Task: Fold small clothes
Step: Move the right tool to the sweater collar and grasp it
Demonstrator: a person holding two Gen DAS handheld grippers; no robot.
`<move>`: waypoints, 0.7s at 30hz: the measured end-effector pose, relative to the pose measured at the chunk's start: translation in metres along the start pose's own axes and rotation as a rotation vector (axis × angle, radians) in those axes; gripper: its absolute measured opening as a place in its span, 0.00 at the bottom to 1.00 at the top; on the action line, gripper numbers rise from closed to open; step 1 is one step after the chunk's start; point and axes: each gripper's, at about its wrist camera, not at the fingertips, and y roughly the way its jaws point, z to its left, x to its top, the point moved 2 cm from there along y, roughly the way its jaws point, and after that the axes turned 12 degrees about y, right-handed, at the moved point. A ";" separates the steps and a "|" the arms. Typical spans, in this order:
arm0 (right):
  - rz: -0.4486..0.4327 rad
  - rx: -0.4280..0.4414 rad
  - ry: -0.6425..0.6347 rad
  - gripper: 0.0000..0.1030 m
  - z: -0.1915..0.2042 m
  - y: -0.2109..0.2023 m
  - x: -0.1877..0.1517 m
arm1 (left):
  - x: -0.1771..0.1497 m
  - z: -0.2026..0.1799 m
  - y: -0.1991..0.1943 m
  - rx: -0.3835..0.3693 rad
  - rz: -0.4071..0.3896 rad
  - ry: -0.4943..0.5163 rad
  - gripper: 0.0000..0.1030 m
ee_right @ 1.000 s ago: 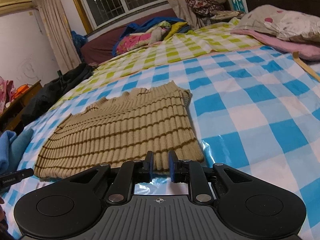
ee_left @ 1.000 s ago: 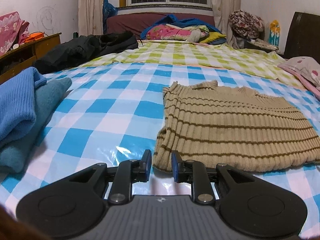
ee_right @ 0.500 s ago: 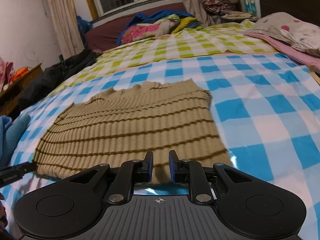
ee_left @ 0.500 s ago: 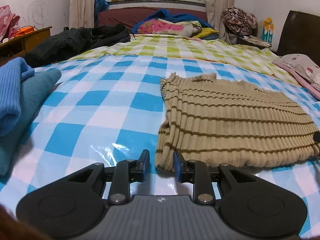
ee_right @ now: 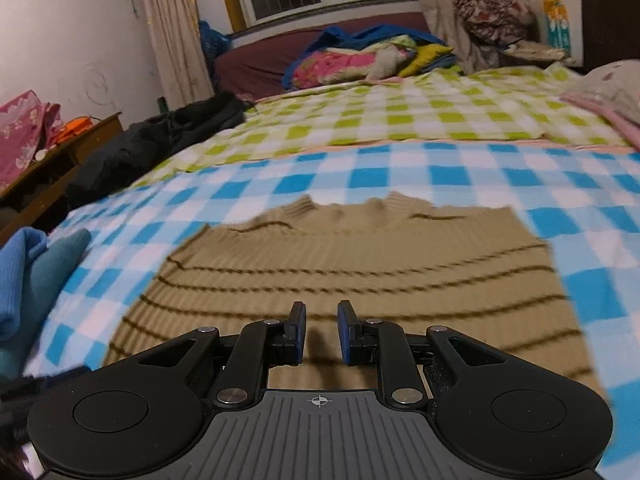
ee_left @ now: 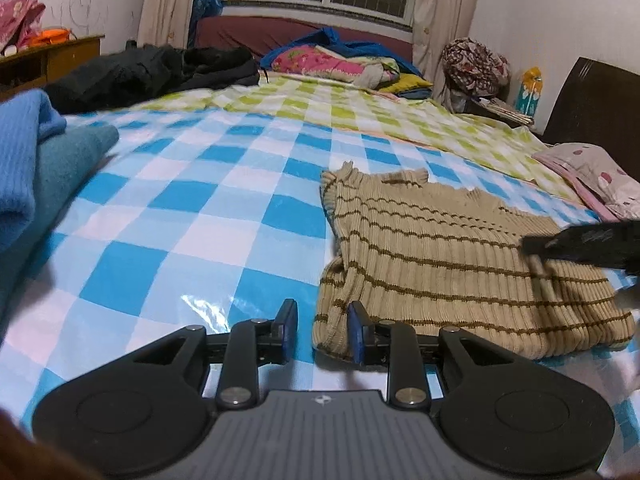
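The striped beige sweater (ee_right: 360, 280) lies flat on the blue-checked bed sheet (ee_left: 180, 216). The right tongs (ee_right: 321, 330) have slid from its corner to over its middle, opening and empty; the left tongs (ee_left: 322, 330) wait released at its seven-o'clock corner (nothing gripped yet, so the next fold looks unstarted).

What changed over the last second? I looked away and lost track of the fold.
The right hand-held gripper slid from the striped sweater's right near corner to over its middle, jaws opening, nothing between them. The left hand-held gripper edged closer to the sweater's left near corner, gripping nothing. The sweater and the blue clothes pile stayed put on the checked sheet.
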 end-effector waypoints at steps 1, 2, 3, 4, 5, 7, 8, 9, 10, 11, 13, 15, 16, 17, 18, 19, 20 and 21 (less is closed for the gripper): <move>0.030 -0.023 -0.010 0.24 0.001 0.013 -0.004 | -0.001 0.001 0.003 -0.013 0.008 -0.007 0.32; 0.036 -0.034 -0.027 0.24 0.002 0.018 -0.008 | -0.002 0.001 0.004 -0.021 0.012 -0.008 0.32; 0.024 -0.037 -0.059 0.24 0.004 0.019 -0.009 | -0.002 0.001 0.005 -0.023 0.012 -0.005 0.32; 0.028 -0.043 -0.079 0.24 0.006 0.018 -0.009 | -0.003 0.002 0.005 -0.026 0.011 -0.002 0.32; 0.036 -0.049 -0.086 0.24 0.008 0.018 -0.007 | -0.002 0.002 0.005 -0.030 0.009 -0.004 0.32; 0.045 -0.056 -0.083 0.26 0.013 0.015 -0.001 | -0.002 0.004 0.005 -0.041 0.008 -0.016 0.32; 0.039 -0.052 -0.085 0.26 0.016 0.013 0.002 | -0.002 0.004 0.005 -0.046 0.008 -0.021 0.32; 0.031 -0.042 -0.093 0.26 0.022 0.011 0.006 | -0.002 0.004 0.004 -0.049 0.008 -0.023 0.32; 0.029 -0.028 -0.098 0.26 0.029 0.011 0.009 | -0.002 0.004 0.004 -0.051 0.008 -0.022 0.32; 0.038 -0.009 -0.099 0.27 0.037 0.012 0.012 | -0.003 0.004 0.005 -0.052 0.008 -0.020 0.32; 0.070 0.042 -0.103 0.28 0.056 0.021 0.015 | -0.004 0.004 0.005 -0.057 0.011 -0.020 0.32; 0.102 0.068 -0.131 0.30 0.078 0.033 0.015 | -0.005 0.005 0.006 -0.064 0.014 -0.025 0.32; 0.118 0.077 -0.151 0.32 0.090 0.042 0.015 | -0.006 0.005 0.006 -0.066 0.014 -0.024 0.32; 0.132 0.080 -0.162 0.34 0.098 0.048 0.014 | -0.006 0.006 0.005 -0.067 0.013 -0.022 0.32; 0.152 0.081 -0.169 0.34 0.107 0.058 0.015 | -0.006 0.007 0.005 -0.069 0.012 -0.022 0.32; 0.167 0.083 -0.171 0.35 0.114 0.066 0.015 | -0.006 0.008 0.005 -0.072 0.011 -0.025 0.33; 0.181 0.088 -0.171 0.35 0.121 0.074 0.015 | -0.006 0.009 0.005 -0.076 0.011 -0.029 0.33; 0.194 0.092 -0.171 0.35 0.128 0.081 0.015 | -0.006 0.010 0.005 -0.082 0.012 -0.033 0.33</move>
